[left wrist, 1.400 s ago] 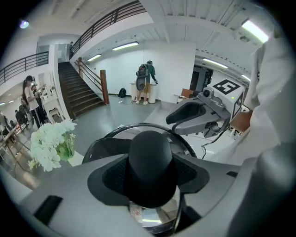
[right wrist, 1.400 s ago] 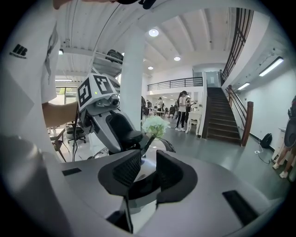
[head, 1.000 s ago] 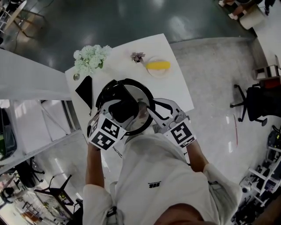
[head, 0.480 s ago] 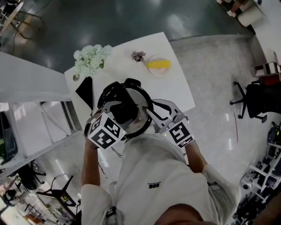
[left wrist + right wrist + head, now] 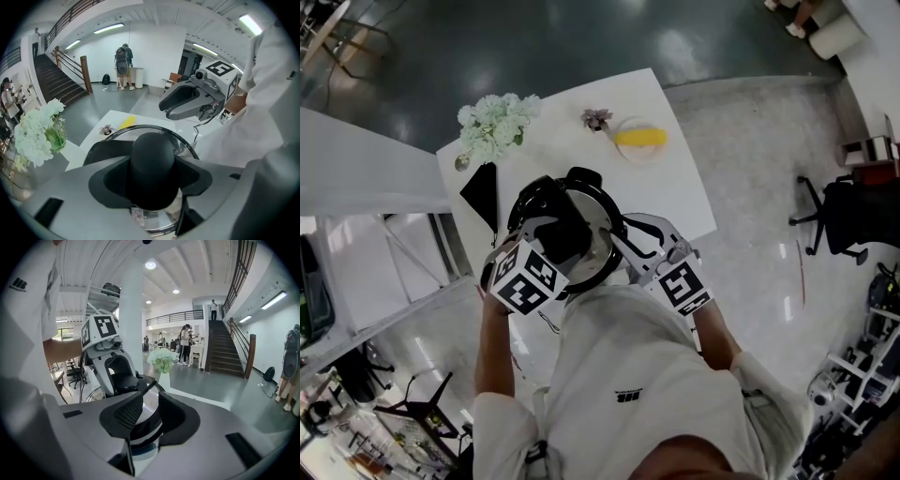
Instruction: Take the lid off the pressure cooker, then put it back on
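The pressure cooker (image 5: 602,255) stands on a white table (image 5: 680,178) right in front of me. Its steel lid (image 5: 598,225) has a black rim and a round black knob (image 5: 152,164). My left gripper (image 5: 558,230) is shut on that knob from above, one pad on each side. Whether the lid sits fully on the pot I cannot tell. My right gripper (image 5: 623,246) reaches in at the cooker's right side, its jaws (image 5: 150,420) closed on the black side handle (image 5: 144,428) below the steel wall (image 5: 151,401).
A bunch of white flowers (image 5: 494,127) stands at the table's far left corner, with a flat black object (image 5: 483,192) nearer. A small plant (image 5: 595,120) and a plate with something yellow (image 5: 637,141) lie at the far edge. An office chair (image 5: 848,216) stands on the floor to the right.
My left gripper has sunk a little with the lid, which now shows lower and closer over the pot. The right gripper has stayed in place.
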A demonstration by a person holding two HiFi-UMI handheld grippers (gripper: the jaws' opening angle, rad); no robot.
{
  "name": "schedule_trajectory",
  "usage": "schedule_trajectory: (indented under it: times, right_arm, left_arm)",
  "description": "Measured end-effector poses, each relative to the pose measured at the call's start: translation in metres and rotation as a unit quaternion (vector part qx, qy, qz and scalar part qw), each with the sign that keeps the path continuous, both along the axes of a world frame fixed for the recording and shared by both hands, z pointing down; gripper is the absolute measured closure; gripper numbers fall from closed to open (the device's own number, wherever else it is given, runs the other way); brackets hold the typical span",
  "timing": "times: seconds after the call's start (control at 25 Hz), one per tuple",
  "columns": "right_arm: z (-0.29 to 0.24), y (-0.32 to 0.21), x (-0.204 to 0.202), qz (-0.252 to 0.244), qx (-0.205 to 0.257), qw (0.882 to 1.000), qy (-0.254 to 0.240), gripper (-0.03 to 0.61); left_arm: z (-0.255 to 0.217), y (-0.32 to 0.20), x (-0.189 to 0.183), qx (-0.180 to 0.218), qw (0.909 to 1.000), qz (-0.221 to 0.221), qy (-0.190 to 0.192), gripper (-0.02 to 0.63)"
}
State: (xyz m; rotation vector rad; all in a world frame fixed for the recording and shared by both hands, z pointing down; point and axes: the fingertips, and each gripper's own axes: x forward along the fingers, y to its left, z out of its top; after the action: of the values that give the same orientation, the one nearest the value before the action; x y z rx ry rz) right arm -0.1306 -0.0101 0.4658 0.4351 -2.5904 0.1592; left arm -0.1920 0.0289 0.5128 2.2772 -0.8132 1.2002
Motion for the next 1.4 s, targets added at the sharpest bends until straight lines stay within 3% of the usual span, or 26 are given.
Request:
schedule_trajectory:
  times: [0.28,0.72,1.4]
  right_arm:
    - [0.005,0.001,-0.009,-0.021,-0.003,1.0,0.003,0.472]
    - [0.006,0.003,-0.024,-0.055,0.004,0.998,0.0,0.472]
    - [0.008,0.008,-0.031,-0.078,-0.007,0.997,0.006,0.472]
  left_arm:
    - [0.0,-0.003,-0.002,0.003,0.9999,-0.01,0.013,0.325]
    - [0.003,-0.001,-0.006,0.007,0.9968,-0.074,0.03,0.325]
    - [0.011,-0.008,-0.003,0.007,0.9914,-0.13,0.018,0.325]
